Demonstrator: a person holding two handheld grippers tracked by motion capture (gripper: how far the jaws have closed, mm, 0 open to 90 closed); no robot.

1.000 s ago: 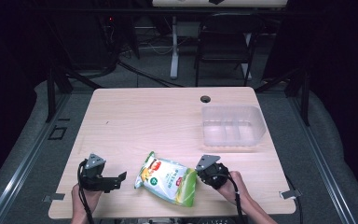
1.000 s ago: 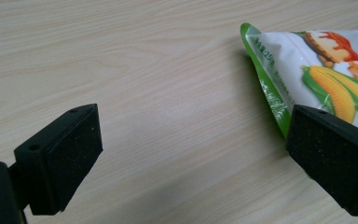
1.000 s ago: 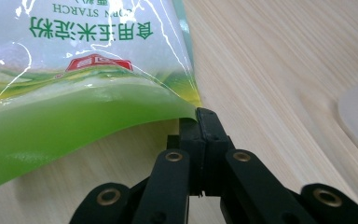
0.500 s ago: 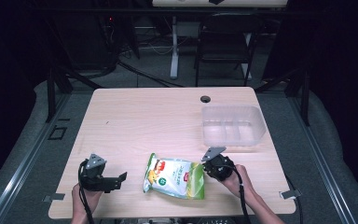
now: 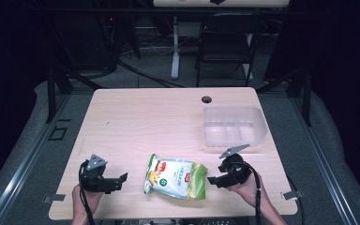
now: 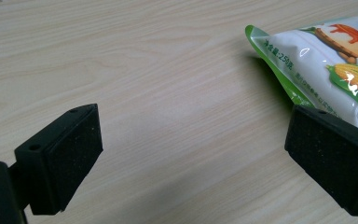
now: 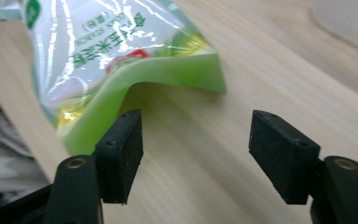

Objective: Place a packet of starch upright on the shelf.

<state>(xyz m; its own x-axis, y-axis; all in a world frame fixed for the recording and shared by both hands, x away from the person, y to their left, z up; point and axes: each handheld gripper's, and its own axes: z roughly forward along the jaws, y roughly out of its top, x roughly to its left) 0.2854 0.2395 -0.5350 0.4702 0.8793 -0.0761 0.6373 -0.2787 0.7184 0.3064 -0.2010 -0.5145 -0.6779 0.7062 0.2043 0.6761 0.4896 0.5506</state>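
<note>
Two grippers at the near edge of the light wooden desk (image 5: 136,117), one snack bag (image 5: 176,177) lying flat between them. Bag white and green, printed with a corn cob, glossy, its long side running left to right along the near part of the desk.

Left gripper (image 5: 117,180) low over the desk, well apart from the bag's left end, pointed toward it. Jaws wide, bare wood between them. Seen along those jaws in the left gripper view, bag (image 6: 326,65) up at the right, its green-edged corner beyond and partly behind the right-hand jaw, outside the gap; whether touching that jaw, cannot tell.

Right gripper (image 5: 214,180) just beside the bag's right end, pointed left at it. Jaws just opened, now moderately wide, pressing on nothing. In the right gripper view, the bag's green sealed end (image 7: 168,70) curled up off the desk just ahead of the jaws, nearest to the left-hand one; open wood in the gap itself. No pad on the bag.

Farther back on the right side, clear plastic divided container (image 5: 234,125), well apart from the bag and beyond the right gripper. Small dark round hole (image 5: 206,99) in the desk behind it.
</note>
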